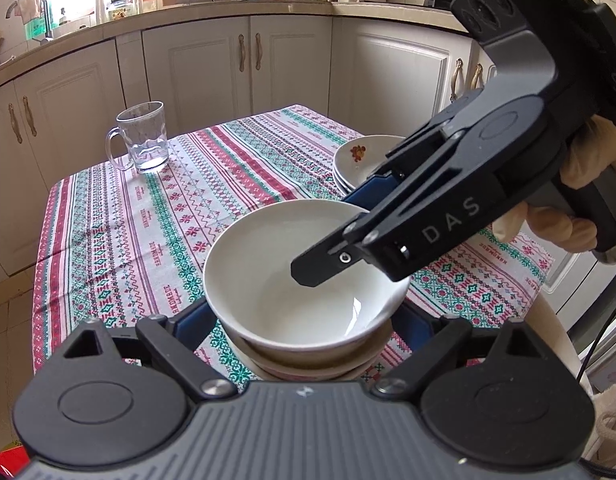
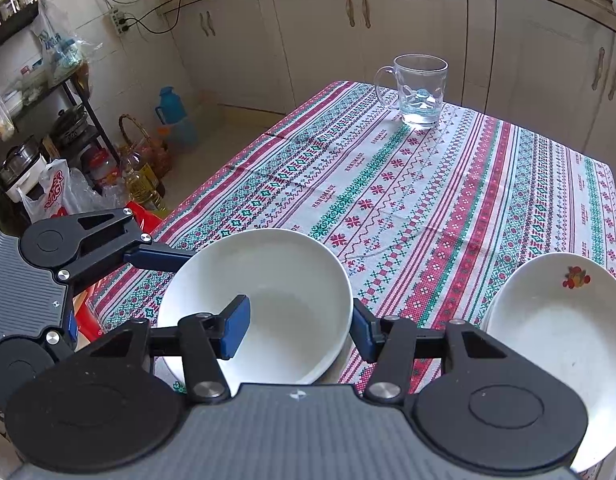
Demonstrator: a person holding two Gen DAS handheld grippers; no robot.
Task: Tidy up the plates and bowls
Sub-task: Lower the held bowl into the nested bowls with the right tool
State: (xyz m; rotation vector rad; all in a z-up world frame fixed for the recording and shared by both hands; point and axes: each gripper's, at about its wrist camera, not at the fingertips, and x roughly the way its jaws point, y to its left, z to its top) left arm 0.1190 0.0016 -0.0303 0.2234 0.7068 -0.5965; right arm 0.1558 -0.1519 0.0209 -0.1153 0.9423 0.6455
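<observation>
A white bowl [image 1: 292, 276] sits on top of a small stack of bowls near the table's front edge. It also shows in the right wrist view [image 2: 276, 304]. My left gripper [image 1: 308, 324] is open, with its fingers on either side of the stack's base. My right gripper [image 2: 300, 328] is open and straddles the bowl's near rim, one blue pad [image 2: 236, 326] inside the bowl and the other outside it. It reaches in from the right in the left wrist view [image 1: 347, 224]. A stack of white plates [image 1: 359, 160] with a flower motif stands to the right [image 2: 555, 332].
A glass mug [image 1: 142, 138] holding a little water stands at the table's far left corner [image 2: 419, 88]. A patterned tablecloth [image 1: 120, 232] covers the table. White kitchen cabinets [image 1: 236, 68] stand behind it. Shelves and bags [image 2: 48, 152] stand on the floor.
</observation>
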